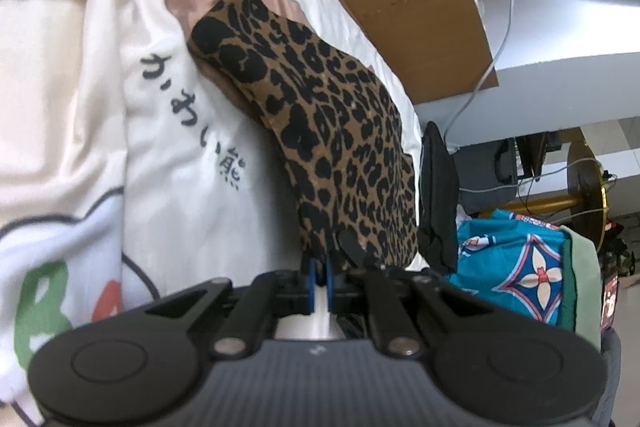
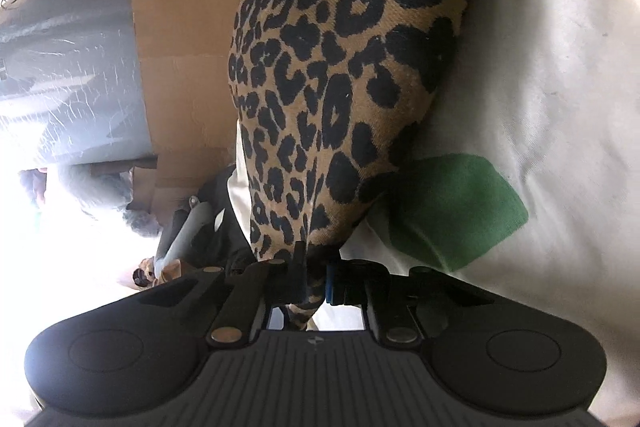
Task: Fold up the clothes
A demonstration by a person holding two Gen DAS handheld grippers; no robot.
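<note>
Holding: we are pinching the leopard-print garment (image 1: 340, 131) in both grippers.
Left gripper (image 1: 320, 267): clamping its near edge, bottom centre of frame.
Right gripper (image 2: 316, 279): clamping another edge likewise.
Place: it is draping over the white printed sheet (image 1: 192, 163).
Handling: we are judging it soft, light, floppy; edges and corners suit gripping best.

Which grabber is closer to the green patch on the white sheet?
The right gripper. It pinches the leopard cloth just beside the green patch. The left gripper pinches another part of that cloth, with the green letter farther off to its side.
</note>
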